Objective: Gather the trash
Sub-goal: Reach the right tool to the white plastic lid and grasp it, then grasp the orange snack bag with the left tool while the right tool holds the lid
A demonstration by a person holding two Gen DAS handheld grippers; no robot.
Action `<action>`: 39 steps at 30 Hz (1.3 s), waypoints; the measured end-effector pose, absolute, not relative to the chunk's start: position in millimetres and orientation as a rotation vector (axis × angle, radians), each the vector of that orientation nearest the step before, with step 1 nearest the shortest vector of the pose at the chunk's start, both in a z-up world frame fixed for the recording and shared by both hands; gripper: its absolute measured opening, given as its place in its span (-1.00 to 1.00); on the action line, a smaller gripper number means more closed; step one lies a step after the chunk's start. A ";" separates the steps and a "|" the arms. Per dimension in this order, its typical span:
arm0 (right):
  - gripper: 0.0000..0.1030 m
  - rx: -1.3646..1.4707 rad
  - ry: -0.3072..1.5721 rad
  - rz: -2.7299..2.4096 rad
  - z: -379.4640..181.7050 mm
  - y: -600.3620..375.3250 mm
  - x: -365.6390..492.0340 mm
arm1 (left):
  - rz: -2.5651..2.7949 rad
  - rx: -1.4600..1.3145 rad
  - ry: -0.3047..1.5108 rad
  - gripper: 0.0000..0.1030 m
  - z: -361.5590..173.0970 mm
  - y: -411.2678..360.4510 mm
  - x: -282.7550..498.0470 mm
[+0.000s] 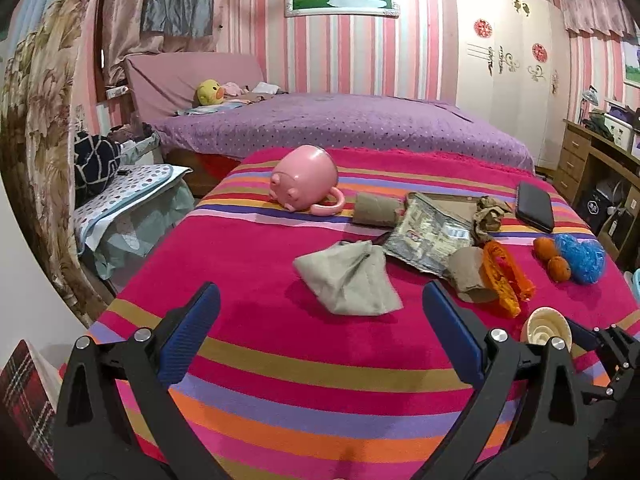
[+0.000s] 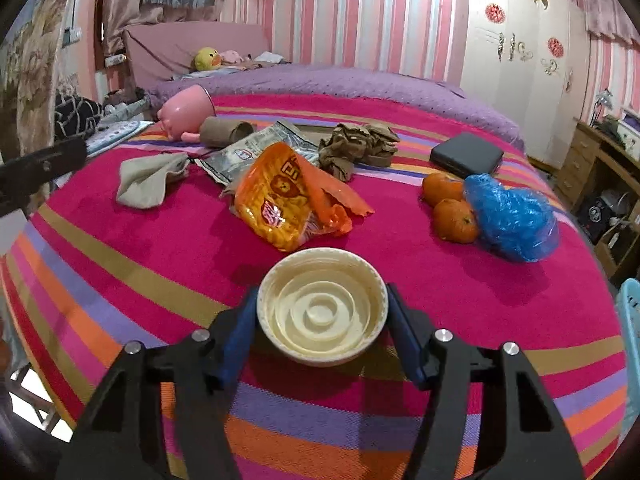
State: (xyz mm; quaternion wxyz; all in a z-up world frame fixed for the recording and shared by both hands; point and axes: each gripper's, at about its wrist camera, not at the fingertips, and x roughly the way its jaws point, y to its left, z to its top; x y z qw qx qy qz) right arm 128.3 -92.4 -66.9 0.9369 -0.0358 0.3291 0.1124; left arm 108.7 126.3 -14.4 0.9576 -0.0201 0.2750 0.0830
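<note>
Your right gripper (image 2: 322, 316) reaches level over the striped bed (image 2: 160, 280), fingers clamping a round cream plastic lid (image 2: 322, 312). Your left gripper (image 1: 320, 320) hovers beside it, fingers spread wide, holding nothing.

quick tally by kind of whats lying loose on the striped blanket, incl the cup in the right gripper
cardboard tubes: 2
snack wrappers, orange and silver: 2
oranges: 2
plastic cup, held in right gripper: 1
blue bag: 1
grey cloth: 1
brown crumpled piece: 1
pink mug: 1
black case: 1
total: 12

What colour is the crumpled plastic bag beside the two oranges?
Blue. The plastic bag shows best in the right wrist view, touching the oranges.
</note>
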 end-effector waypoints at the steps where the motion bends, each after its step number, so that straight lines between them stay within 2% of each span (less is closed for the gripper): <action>1: 0.19 -0.062 0.662 0.239 -64.1 -95.8 126.7 | 0.163 -0.037 0.559 0.89 -14.5 122.4 110.2; 17: 0.19 -0.092 0.603 0.161 -19.4 -240.9 141.8 | 0.010 0.024 0.620 0.85 -29.5 23.6 155.0; 19: 0.19 -0.076 0.596 0.152 -18.6 -255.0 143.6 | 0.007 0.033 0.635 0.73 -33.4 14.4 160.8; 21: 0.19 -0.069 0.593 0.151 -19.3 -264.7 144.1 | -0.011 0.041 0.656 0.49 -38.2 5.4 167.1; 25: 0.19 -0.049 0.588 0.141 -25.7 -278.7 147.1 | -0.022 0.087 0.696 0.26 -50.2 -11.6 178.8; 27: 0.19 -0.022 0.598 0.144 -30.9 -285.7 150.6 | -0.022 0.100 0.719 -0.04 -55.0 -15.5 183.5; 29: 0.19 -0.007 0.606 0.147 -33.9 -291.1 154.1 | 0.001 0.108 0.718 -0.19 -55.9 -16.9 184.5; 30: 0.19 -0.002 0.605 0.147 -34.1 -292.5 154.5 | 0.004 0.104 0.706 -0.36 -54.6 -16.5 183.0; 34: 0.19 0.018 0.594 0.146 -32.3 -299.3 154.3 | 0.021 0.093 0.677 -0.80 -49.8 -13.0 178.5; 35: 0.19 0.020 0.590 0.146 -31.6 -301.0 154.9 | 0.022 0.086 0.669 -0.97 -47.5 -12.1 176.3; 39: 0.19 0.013 0.574 0.139 -27.6 -306.0 152.9 | 0.008 0.068 0.622 -1.00 -35.9 -11.0 165.4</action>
